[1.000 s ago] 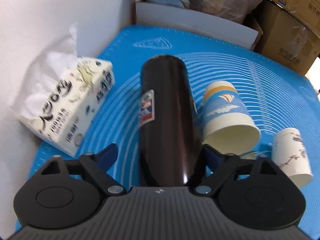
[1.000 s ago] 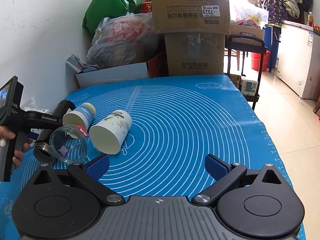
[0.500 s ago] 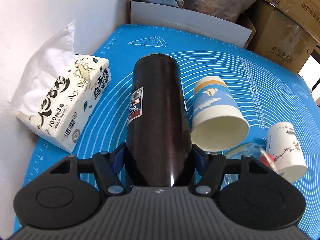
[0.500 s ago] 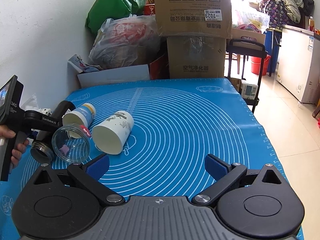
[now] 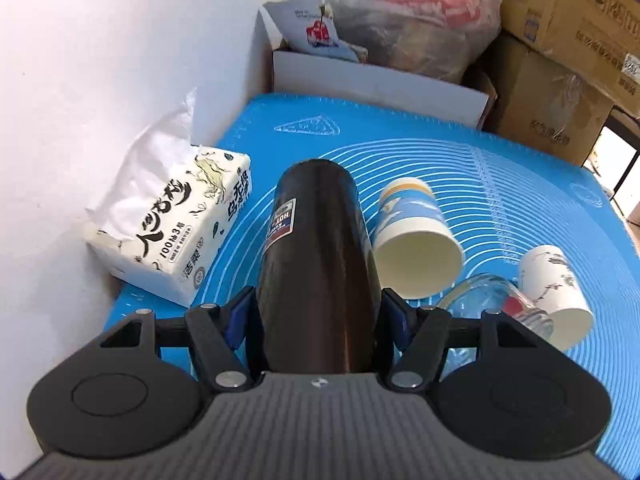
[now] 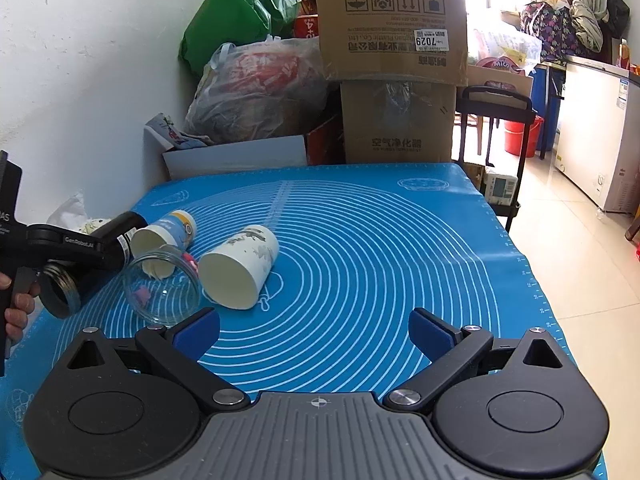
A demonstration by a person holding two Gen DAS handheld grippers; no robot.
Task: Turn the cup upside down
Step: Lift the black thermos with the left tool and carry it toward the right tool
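So the left gripper [image 5: 316, 320] has its jaws clamped on the dark flask [image 5: 316, 256] near the open end, probably so the wrist can swing it over. It's lifted a bit off the blue mat [image 5: 500, 184] at the left edge, long axis running away from the camera, closed bottom toward the wall, mouth toward the hand. Paper cups [image 5: 416, 240] lie just beside it. Right gripper [image 6: 316, 332] hangs wide open, holding nothing
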